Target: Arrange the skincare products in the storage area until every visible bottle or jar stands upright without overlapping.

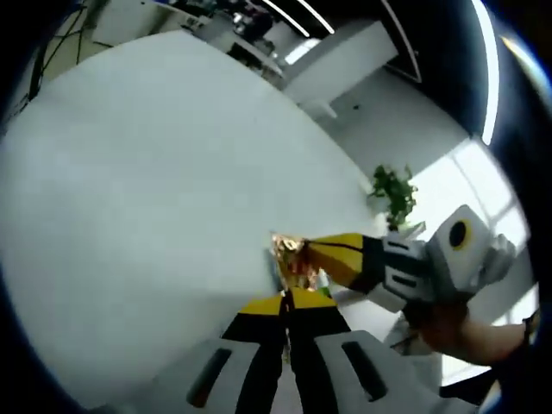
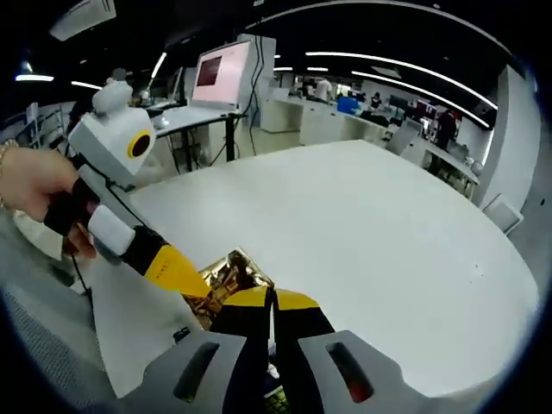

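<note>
In the left gripper view, the left gripper, jaws pressed together, is meeting a shiny gold, crinkled item at the edge of the wide white round table; the right gripper is reaching it from the right. In the right gripper view, the right gripper is sitting closed beside the gold item, touching it. Whether either is gripping it, I cannot tell.

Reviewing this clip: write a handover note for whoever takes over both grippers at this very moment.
Left gripper: jaws together, tips at a gold shiny item; grip not confirmed.
Right gripper: jaws together, tips at the same gold item.
Things: the gold item sits between both grippers over the white table; what it is cannot be told.
Done: nothing seen standing upright yet.
Left: identify the item, set the products upright and apart.
</note>
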`<control>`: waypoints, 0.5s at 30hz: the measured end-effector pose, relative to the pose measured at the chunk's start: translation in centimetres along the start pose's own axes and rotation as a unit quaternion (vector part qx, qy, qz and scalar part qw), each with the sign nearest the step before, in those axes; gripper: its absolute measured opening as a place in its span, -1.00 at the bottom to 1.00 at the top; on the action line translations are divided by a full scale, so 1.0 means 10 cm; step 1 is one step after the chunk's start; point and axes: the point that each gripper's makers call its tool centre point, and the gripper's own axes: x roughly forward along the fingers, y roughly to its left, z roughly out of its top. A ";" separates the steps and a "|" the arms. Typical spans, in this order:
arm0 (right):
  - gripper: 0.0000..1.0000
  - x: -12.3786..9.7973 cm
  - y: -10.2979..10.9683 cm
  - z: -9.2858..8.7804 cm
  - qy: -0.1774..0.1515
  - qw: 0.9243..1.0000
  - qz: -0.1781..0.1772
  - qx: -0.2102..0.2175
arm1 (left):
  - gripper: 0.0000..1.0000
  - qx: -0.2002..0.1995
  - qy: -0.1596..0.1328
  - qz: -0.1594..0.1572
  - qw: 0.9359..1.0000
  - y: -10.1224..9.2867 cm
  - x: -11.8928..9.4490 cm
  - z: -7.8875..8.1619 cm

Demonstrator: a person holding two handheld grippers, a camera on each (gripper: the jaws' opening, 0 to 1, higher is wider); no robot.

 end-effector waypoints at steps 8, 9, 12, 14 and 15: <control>-0.98 0.13 -0.02 -0.15 0.010 1.000 0.003 0.010 | -1.00 0.000 0.008 0.025 1.000 0.19 0.15 -0.08; -0.98 0.15 -0.03 -0.19 0.013 1.000 0.000 0.005 | -1.00 -0.002 0.007 0.023 1.000 0.21 0.19 -0.07; -0.98 0.21 -0.04 -0.25 0.022 1.000 -0.001 0.019 | -1.00 -0.005 0.012 0.031 0.999 0.24 0.20 -0.10; -0.98 0.23 -0.03 -0.27 0.025 1.000 -0.001 0.015 | -1.00 -0.001 0.015 0.034 0.999 0.29 0.24 -0.11; -0.98 0.24 -0.02 -0.29 0.027 0.999 -0.001 0.020 | -1.00 -0.003 0.019 0.035 0.999 0.35 0.29 -0.10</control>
